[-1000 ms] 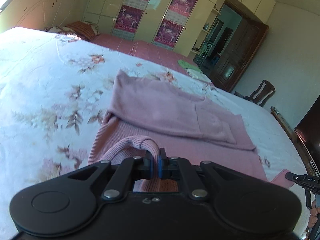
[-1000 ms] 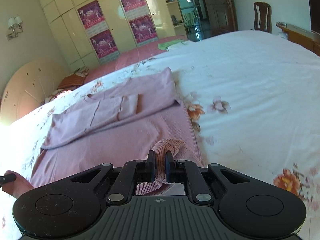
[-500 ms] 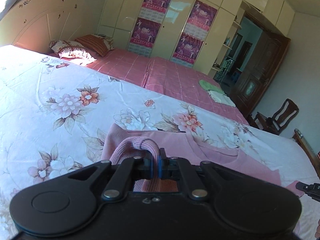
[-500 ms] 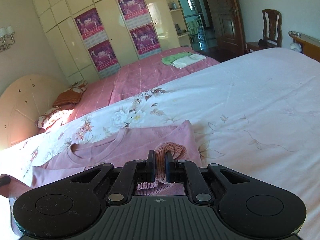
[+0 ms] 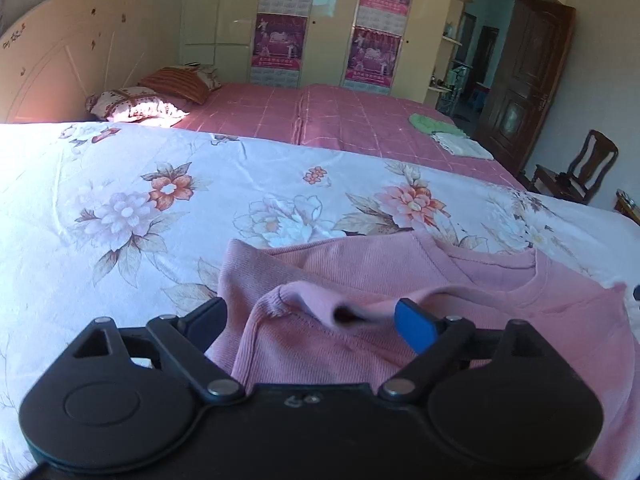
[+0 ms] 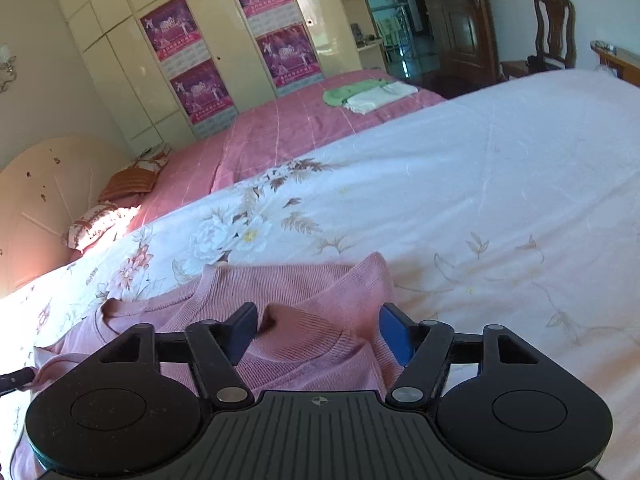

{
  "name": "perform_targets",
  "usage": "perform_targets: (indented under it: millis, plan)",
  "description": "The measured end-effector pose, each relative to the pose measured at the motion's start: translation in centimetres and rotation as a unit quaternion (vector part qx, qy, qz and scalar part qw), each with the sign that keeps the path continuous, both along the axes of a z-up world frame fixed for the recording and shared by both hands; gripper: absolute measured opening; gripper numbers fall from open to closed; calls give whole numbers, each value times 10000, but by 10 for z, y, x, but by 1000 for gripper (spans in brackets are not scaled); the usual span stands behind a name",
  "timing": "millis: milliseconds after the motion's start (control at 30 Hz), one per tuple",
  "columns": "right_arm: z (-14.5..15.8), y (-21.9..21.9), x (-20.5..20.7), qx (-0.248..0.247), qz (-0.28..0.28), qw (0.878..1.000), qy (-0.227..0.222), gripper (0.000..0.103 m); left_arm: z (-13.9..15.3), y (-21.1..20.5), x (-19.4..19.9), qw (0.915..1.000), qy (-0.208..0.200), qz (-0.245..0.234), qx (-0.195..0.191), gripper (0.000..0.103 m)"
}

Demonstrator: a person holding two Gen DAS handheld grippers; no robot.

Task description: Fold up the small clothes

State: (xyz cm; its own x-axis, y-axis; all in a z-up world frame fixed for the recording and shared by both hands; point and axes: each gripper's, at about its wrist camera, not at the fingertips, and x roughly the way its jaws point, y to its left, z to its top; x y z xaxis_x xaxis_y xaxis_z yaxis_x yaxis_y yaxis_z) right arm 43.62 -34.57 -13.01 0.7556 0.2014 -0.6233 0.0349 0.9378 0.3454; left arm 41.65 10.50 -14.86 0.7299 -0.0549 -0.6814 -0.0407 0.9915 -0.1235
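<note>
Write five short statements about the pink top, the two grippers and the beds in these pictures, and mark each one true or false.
1. The left gripper is open, its fingers spread to either side of a raised fold of the pink ribbed knit top. True.
2. The right gripper is clamped shut on the top. False: it is open too.
3. The top lies on the white floral bedspread. True.
4. The folded green cloth lies on the floral bedspread. False: it lies on the pink checked bed beyond.
5. The dark wooden chair stands on the bed. False: it stands by the wall.
</note>
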Motion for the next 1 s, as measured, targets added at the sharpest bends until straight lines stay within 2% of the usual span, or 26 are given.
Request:
perform_targets:
  millis: [100, 167, 333, 400, 433, 467, 500, 600, 667, 733, 767, 800, 900, 1000]
  plan:
    - [1, 3, 1, -113, 263, 9996, -81, 66, 1, 1, 0, 9994, 23, -261, 222, 87]
    - [-3, 11, 6, -286, 383, 9988, -59, 66, -3, -2, 7, 9985, 60, -316, 446, 85]
    - [-17, 27, 20, -545, 648, 9964, 24, 66, -16, -6, 34, 9969, 143, -375, 683, 81]
    - [-20, 32, 24, -707, 796, 9943, 15, 66, -24, -8, 45, 9956, 274, -483, 751, 72]
    - [-21, 34, 27, -813, 850, 9931, 3, 66, -29, -8, 49, 9949, 369, -551, 757, 64]
    - [-23, 36, 30, -932, 894, 9916, -11, 66, -32, -8, 53, 9942, 452, -642, 730, 51]
    - [-25, 36, 32, -1034, 933, 9903, -10, 65, -35, -8, 55, 9937, 484, -742, 686, 48]
    - [-34, 39, 39, -1239, 1164, 9854, 69, 59, -36, -12, 55, 9921, 455, -906, 741, 39]
    - [-41, 42, 42, -1281, 1483, 9804, 206, 36, -36, -14, 53, 9910, 450, -1010, 753, 26]
    - [-44, 47, 44, -1395, 1650, 9761, 243, 32, -34, -15, 52, 9907, 448, -1097, 663, 18]
    - [-44, 47, 45, -1397, 1714, 9750, 237, 16, -33, -15, 50, 9909, 405, -1097, 669, 15]
    - [-43, 49, 45, -1424, 1757, 9739, 192, 8, -32, -16, 48, 9911, 352, -1098, 669, 15]
    - [-35, 51, 36, -1596, 1679, 9727, -156, 7, -21, -17, 37, 9931, -96, -913, 723, 14]
    - [-12, 34, 29, -1182, 982, 9853, -752, 7, 2, -11, 28, 9950, -672, -563, 484, 14]
